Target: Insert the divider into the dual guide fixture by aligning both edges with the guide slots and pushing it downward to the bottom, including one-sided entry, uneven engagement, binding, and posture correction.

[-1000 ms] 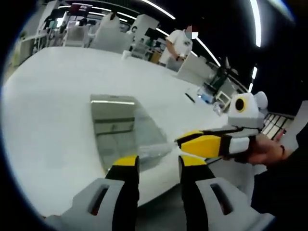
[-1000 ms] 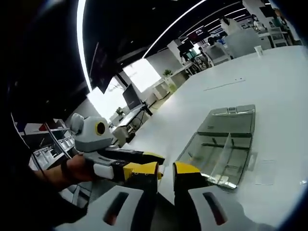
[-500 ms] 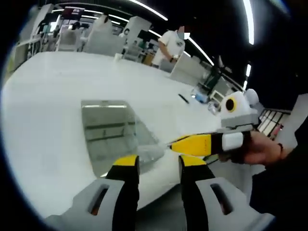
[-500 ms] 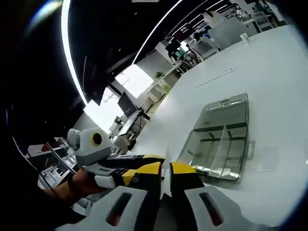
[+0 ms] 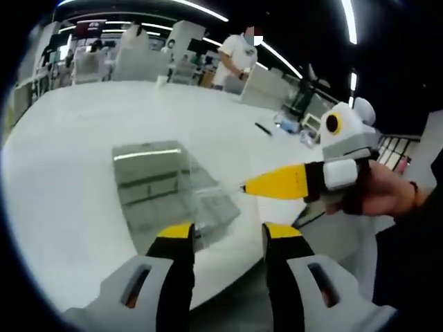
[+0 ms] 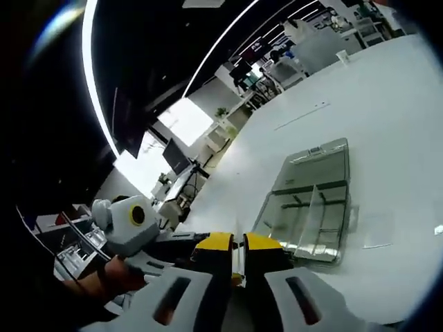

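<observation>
The clear plastic guide fixture point(image 5: 156, 183) lies flat on the white table point(image 5: 62, 173), just beyond my left gripper point(image 5: 227, 232), whose yellow-tipped jaws stand open with nothing between them. In the right gripper view the fixture point(image 6: 325, 162) has a clear divider point(image 6: 313, 214) standing upright across its near half. My right gripper point(image 6: 237, 242) hovers off the table's near edge with its jaws together and nothing visible in them. It enters the left gripper view as one shut yellow wedge point(image 5: 252, 186) held by a hand point(image 5: 377, 197), its tip beside the fixture's near right corner. The left gripper point(image 6: 181, 243) shows beside it.
A faint flat clear sheet point(image 6: 377, 235) lies on the table right of the fixture. A dark pen-like item point(image 5: 263, 128) rests further back. A person point(image 5: 235, 59) stands beyond the table's far side. The table's near edge point(image 5: 228, 270) runs just past my jaws.
The right gripper's jaws have come together from a small gap. Both views have shifted slightly; the fixture and upright divider stay in place.
</observation>
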A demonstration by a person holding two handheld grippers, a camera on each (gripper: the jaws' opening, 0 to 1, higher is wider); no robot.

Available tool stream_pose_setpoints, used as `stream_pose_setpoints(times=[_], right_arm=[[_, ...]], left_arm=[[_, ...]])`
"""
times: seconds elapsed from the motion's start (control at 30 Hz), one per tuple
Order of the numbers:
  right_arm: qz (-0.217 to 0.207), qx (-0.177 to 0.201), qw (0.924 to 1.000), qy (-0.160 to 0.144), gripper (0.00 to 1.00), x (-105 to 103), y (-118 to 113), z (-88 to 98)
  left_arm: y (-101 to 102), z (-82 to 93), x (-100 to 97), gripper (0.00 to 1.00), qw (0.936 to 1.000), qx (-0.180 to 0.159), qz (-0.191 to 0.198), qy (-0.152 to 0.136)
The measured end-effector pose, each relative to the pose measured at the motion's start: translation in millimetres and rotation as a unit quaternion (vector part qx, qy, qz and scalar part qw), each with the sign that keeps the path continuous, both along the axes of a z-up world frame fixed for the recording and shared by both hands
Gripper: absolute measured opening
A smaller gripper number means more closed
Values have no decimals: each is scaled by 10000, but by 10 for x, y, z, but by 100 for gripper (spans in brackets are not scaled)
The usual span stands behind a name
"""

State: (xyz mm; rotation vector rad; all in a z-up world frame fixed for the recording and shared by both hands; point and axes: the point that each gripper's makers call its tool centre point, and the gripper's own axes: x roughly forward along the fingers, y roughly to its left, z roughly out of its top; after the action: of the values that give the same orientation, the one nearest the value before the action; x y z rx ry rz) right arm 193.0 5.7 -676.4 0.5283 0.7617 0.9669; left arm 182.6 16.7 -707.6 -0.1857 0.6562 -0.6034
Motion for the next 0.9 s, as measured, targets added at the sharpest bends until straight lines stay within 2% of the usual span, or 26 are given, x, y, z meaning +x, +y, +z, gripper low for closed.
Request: stream_pose_setpoints(times=[0.27,0.43,0.7,0.9], right_arm=[[-68,58,9999,57,0,18,-6,12],[-111,162,9998,-54,1,39,-16,54],[-135,178,9966,-793,1,99,-13,180],[-177,151,9945,-1022,1,124,-15,212]], left_arm=[[2,1,5,34,10000,69,58,27],[-5,47,22,34,9998,-90,152,27],[-46,148,55,34,9967,-729,344,137],[-79,187,50,34,9919,-1144,457,298]])
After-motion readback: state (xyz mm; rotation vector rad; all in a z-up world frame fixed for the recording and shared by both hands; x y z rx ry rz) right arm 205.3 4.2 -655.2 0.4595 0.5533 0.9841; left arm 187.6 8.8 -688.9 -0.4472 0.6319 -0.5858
